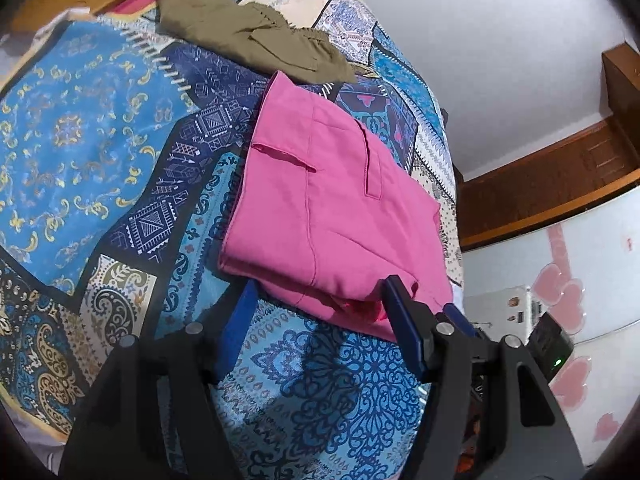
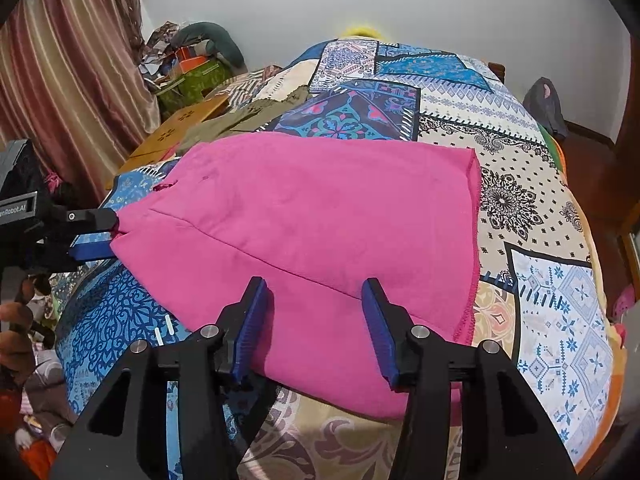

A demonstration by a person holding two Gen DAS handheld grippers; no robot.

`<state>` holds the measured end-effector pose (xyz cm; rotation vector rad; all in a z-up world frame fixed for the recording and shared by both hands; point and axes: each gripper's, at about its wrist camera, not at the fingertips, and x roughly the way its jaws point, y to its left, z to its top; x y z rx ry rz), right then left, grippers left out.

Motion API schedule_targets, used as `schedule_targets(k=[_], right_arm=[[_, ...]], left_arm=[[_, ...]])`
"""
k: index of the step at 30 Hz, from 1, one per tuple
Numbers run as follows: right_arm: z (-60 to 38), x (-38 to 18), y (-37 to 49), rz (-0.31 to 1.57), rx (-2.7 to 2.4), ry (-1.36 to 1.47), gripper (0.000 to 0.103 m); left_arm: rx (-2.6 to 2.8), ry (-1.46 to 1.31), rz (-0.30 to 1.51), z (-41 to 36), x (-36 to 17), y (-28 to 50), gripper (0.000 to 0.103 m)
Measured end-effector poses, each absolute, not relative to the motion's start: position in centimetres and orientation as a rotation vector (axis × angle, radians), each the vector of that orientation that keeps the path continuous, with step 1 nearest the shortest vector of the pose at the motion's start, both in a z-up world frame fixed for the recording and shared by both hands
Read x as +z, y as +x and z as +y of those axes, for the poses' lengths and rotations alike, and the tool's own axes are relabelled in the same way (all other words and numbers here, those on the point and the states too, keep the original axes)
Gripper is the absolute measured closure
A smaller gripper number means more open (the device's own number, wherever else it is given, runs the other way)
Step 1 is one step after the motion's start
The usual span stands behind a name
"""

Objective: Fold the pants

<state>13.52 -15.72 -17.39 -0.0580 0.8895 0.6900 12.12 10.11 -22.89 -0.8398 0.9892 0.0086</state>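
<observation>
The pink pants lie folded on the patterned bedspread; they also show in the right wrist view, spread flat. My left gripper is open, its blue fingers straddling the near edge of the pants. It also shows at the left of the right wrist view, at the pants' left edge. My right gripper is open, its fingers over the near edge of the pants.
Olive-green pants lie further back on the bed, also in the right wrist view. A wooden board and clutter sit by the curtain at left. The bed's right edge drops to a wooden door.
</observation>
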Motion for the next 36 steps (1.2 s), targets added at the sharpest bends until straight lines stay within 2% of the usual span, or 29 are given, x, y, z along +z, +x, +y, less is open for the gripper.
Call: schedule_targets(k=[7,14,15,18,22,28,36], right_arm=[[-15.6,-17.3,13.5,0.885,0.690,-0.065,0.057],[-15.6,-17.3,13.7,0.881,0.692,-0.067,0.056],[-15.6,-17.3,13.7,0.881,0.692,-0.066,0.056],[-15.7,-17.3,13.8,0.882,0.691,-0.062,0.055],[-15.6,-17.2,13.7,0.885,0.690,-0.065,0.054],[-15.0,-16.5,14.1,0.911,0.690,-0.095,0.054],[-11.6,-14.6,14.1,0.875,0.730,-0.125,0.054]], left_arm=[[0.026,-0.918,0.977,11.1,-23.7,13.1,0.039],[0.066,-0.801,1.006,10.2,-24.0,15.2,0.039],[0.070,-0.782,1.011,10.1,-24.0,15.4,0.041],[0.078,-0.712,1.027,9.8,-23.9,16.1,0.066],[0.050,-0.645,1.018,9.7,-23.5,16.2,0.079],[0.060,-0.487,0.974,9.1,-21.3,15.3,0.084],[0.139,-0.204,0.858,7.8,-17.0,11.7,0.086]])
